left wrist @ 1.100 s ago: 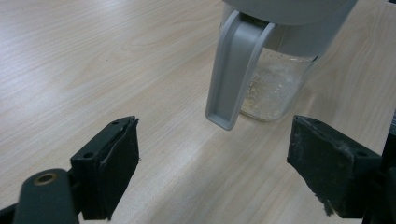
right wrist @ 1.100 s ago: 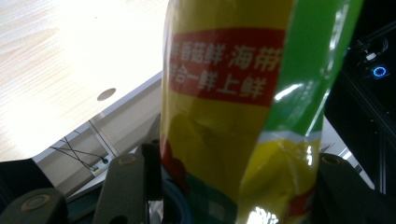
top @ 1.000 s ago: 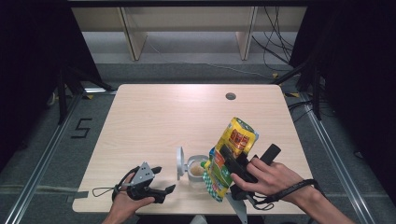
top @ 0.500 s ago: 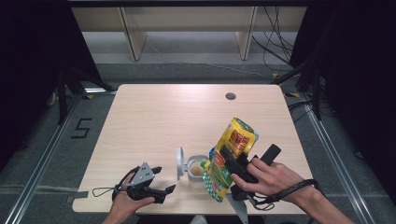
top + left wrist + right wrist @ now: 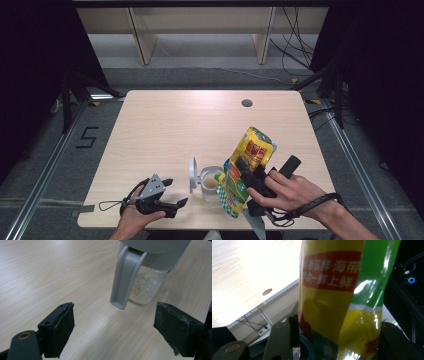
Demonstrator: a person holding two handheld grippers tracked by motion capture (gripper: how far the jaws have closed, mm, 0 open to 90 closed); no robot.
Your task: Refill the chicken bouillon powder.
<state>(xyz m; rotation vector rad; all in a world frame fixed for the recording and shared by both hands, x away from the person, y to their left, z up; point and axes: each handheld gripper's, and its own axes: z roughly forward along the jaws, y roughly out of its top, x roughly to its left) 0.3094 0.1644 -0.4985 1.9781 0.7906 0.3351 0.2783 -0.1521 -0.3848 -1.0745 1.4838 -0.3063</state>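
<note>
We tip the snack bag (image 5: 248,167), clamped in right tool (image 5: 246,172), mouth-down over open jar (image 5: 210,183) to pour; left tool (image 5: 175,194) wide open, empty, waiting beside.

Tools: two. Left tool (image 5: 172,192) rests low on the counter, jaws apart with nothing between them; right tool (image 5: 239,176) has its jaws pressed on the snack bag.
Snack bags: one, yellow and green (image 5: 246,170), clamped in the right tool and tilted with its lower end over the jar.
Jars: one, clear (image 5: 210,183), just ahead of the left tool, some pale contents at its bottom.
Jar lids: one, grey (image 5: 192,174), hinged upright on the jar's side nearer the left tool.
Counters: one, light wood (image 5: 165,130).
Holes in counter: one (image 5: 246,103), well beyond the right tool.
</note>
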